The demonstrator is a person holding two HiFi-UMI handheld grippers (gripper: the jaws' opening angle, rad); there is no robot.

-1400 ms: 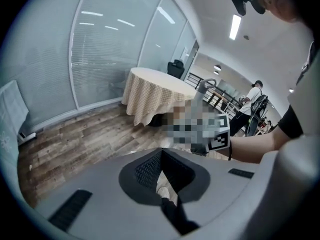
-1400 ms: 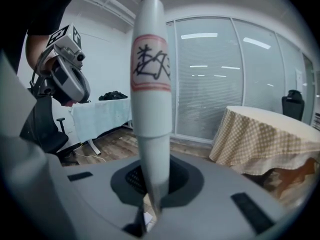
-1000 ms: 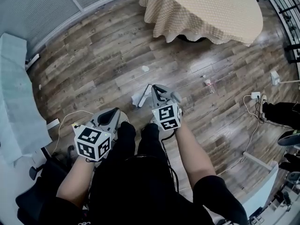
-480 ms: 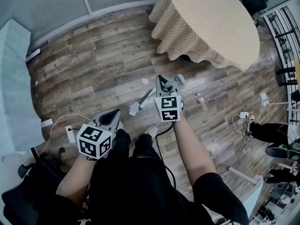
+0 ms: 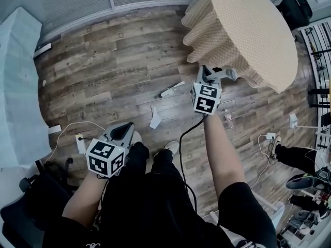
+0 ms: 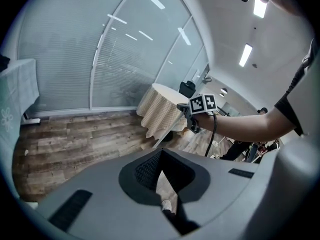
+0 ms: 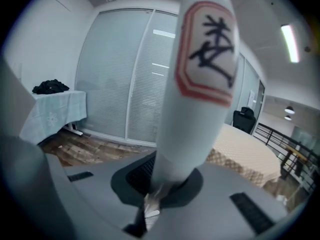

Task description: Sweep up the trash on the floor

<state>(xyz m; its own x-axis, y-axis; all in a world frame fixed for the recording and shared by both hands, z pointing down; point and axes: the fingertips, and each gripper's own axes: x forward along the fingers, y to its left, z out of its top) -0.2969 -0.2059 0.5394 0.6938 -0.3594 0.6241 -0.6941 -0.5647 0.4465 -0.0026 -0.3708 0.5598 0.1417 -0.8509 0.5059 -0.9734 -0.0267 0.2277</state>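
My right gripper (image 5: 221, 76) is raised over the wooden floor (image 5: 114, 61) next to the round table and is shut on a white broom handle (image 7: 197, 84) with a red-bordered label. In the left gripper view the handle's thin shaft (image 6: 167, 133) slants down from it to the floor. Its white lower end (image 5: 171, 89) lies left of the gripper. A crumpled white paper scrap (image 5: 154, 120) lies on the floor in front of my feet. A small piece of litter (image 5: 228, 119) lies to the right. My left gripper (image 5: 124, 130) hangs low by my left leg, jaws together, holding nothing.
A round table with a beige cloth (image 5: 243, 30) stands at the far right, close to the right gripper. A table with a pale blue cloth (image 5: 18, 87) fills the left side. A power strip with cables (image 5: 79, 143) lies by my left foot. Another person's legs (image 5: 297, 156) are at right.
The right gripper has swung forward and right toward the round table, taking the broom handle with it. The paper scrap stays behind on the floor. The left gripper has hardly moved.
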